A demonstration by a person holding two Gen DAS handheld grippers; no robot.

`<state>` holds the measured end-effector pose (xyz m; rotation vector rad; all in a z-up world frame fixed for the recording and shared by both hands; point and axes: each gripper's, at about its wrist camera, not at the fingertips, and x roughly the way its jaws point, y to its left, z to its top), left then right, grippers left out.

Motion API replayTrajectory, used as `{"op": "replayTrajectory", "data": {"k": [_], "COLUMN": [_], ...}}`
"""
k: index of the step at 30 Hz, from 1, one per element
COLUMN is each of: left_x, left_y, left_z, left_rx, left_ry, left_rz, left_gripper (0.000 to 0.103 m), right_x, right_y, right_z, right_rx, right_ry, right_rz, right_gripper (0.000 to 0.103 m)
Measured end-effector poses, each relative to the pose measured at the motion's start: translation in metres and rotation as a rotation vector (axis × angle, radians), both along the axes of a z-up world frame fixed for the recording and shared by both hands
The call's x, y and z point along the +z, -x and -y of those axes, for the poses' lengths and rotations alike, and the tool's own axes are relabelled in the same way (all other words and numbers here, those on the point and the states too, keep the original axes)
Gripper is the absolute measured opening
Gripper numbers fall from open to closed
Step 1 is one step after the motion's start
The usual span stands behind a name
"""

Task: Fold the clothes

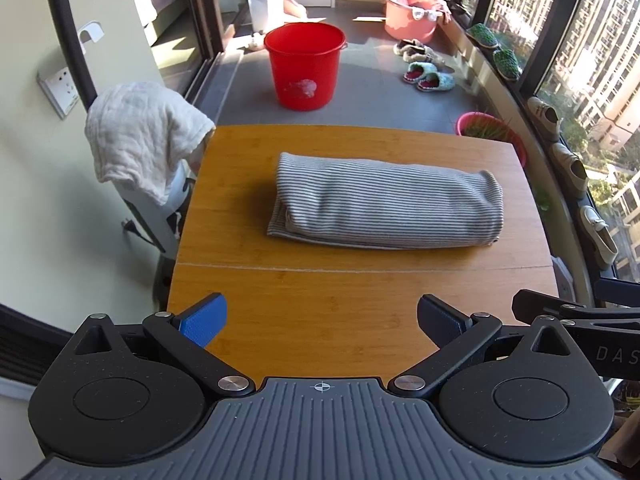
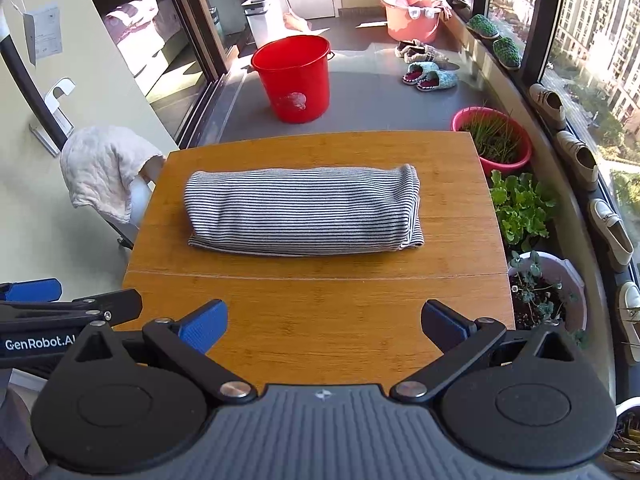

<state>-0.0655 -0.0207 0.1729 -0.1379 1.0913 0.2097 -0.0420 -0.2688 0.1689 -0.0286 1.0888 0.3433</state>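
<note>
A grey-and-white striped garment (image 1: 386, 202) lies folded into a long thick bundle across the far half of the wooden table (image 1: 320, 320); it also shows in the right wrist view (image 2: 304, 212). My left gripper (image 1: 322, 322) is open and empty above the table's near edge, well short of the garment. My right gripper (image 2: 324, 326) is open and empty too, level with the left one and just to its right. Each gripper's body shows at the edge of the other's view.
A white cloth (image 1: 140, 136) hangs over a chair at the table's left. A red bucket (image 1: 304, 66) stands on the floor beyond the table. Potted plants (image 2: 496, 140), slippers (image 2: 430, 76) and shoes line the window side on the right.
</note>
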Motion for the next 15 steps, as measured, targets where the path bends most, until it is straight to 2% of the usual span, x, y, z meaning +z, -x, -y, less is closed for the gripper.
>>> {"op": "replayTrajectory", "data": {"k": [15], "left_x": [-0.0010], "left_y": [-0.0032], "left_z": [0.0026], "left_rx": [-0.017], "left_ry": [-0.013], "left_rz": [-0.012], "left_gripper": [0.103], "right_x": [-0.0044], "right_y": [-0.0043], "right_z": [0.0030], "right_rx": [-0.004], "right_ry": [0.005], "right_rz": [-0.014], "right_gripper": [0.103]}}
